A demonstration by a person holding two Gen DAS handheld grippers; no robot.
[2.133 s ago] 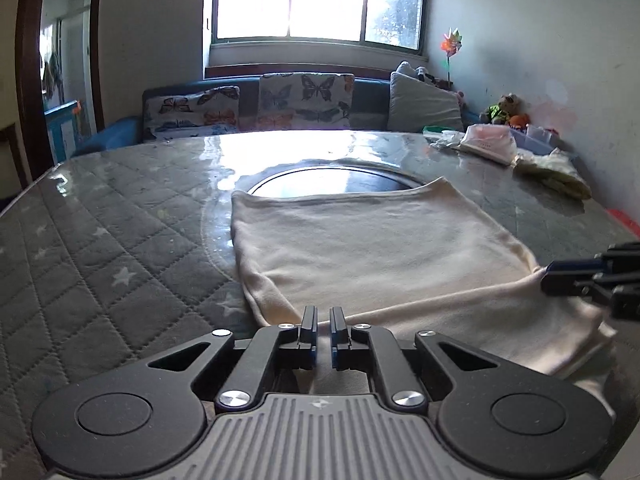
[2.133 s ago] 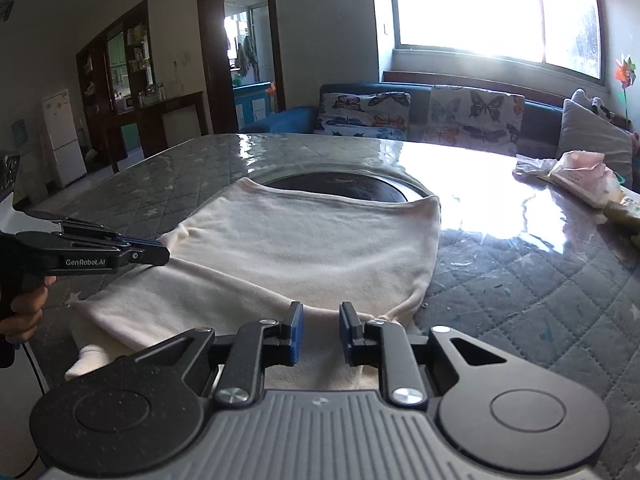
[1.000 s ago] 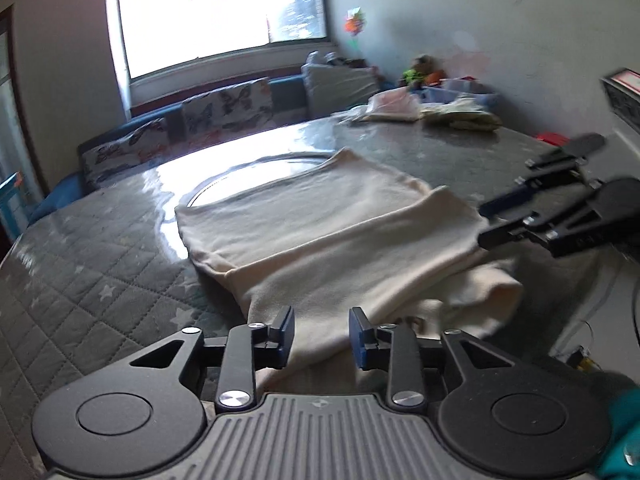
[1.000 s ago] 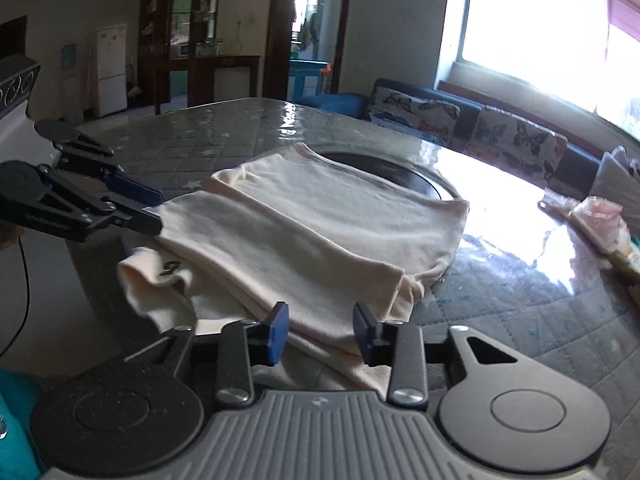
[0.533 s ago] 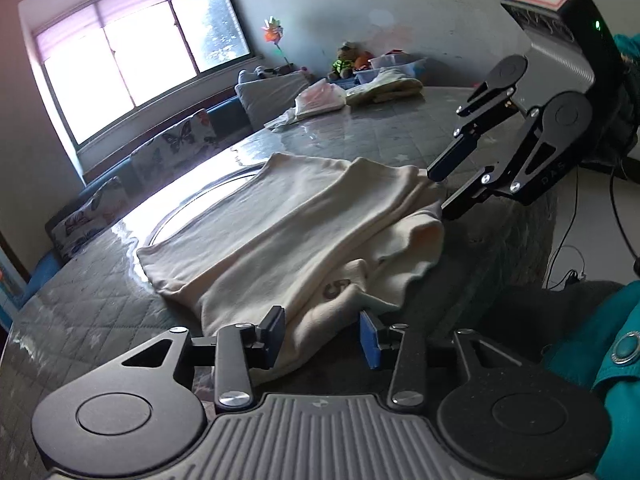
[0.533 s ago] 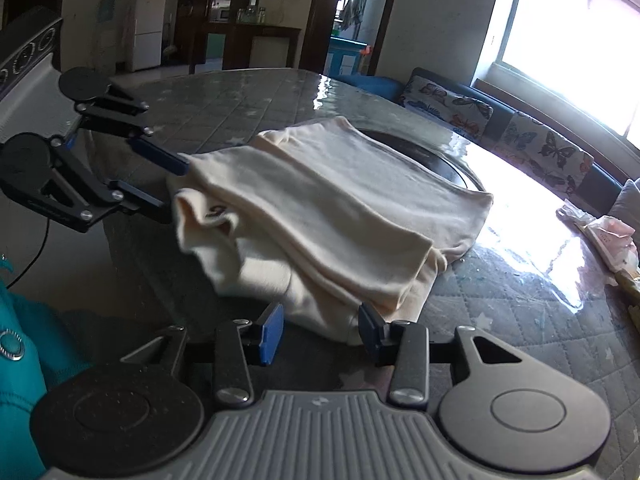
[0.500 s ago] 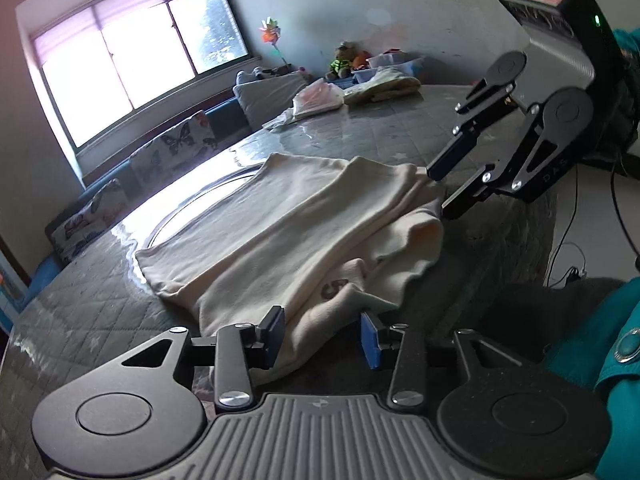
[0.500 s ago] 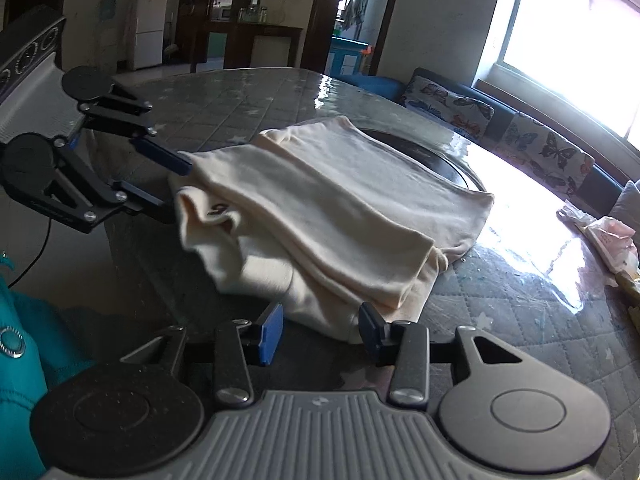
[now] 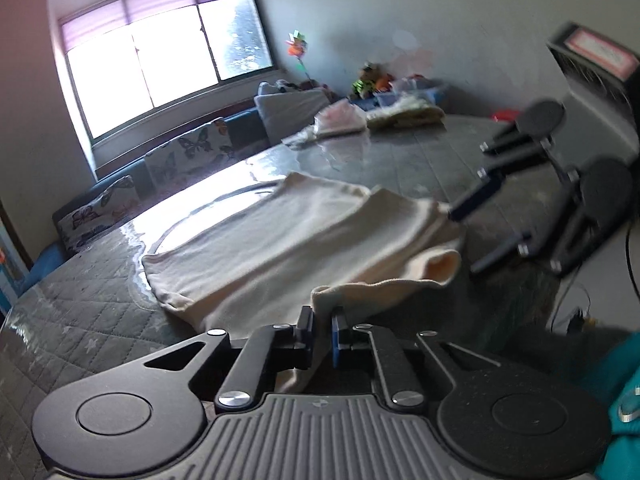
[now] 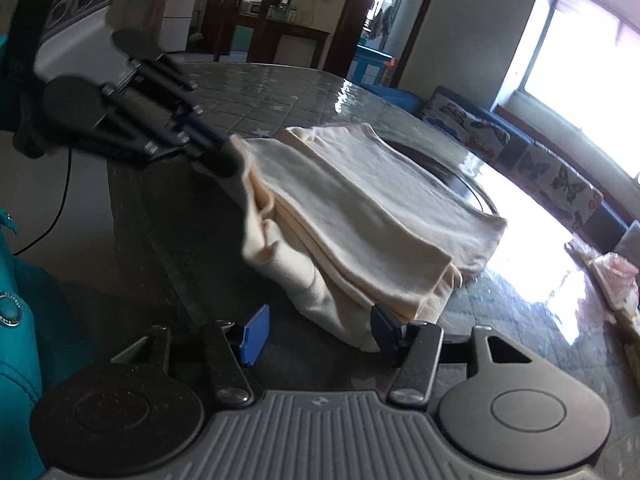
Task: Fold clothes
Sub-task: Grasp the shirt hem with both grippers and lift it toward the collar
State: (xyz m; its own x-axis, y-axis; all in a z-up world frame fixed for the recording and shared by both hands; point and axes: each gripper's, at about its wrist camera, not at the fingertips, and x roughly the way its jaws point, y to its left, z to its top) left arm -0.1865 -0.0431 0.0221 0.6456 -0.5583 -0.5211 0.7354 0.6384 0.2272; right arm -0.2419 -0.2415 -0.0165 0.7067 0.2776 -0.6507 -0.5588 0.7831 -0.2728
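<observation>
I see a soft, matt cream knit garment on a quilted grey table cover under what looks like glossy clear film, with matt black plastic gripper arms and blue pads.

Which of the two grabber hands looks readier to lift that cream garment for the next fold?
Left. The left gripper is already pinched on the cream garment's near edge, while the right gripper stands open beside it.
</observation>
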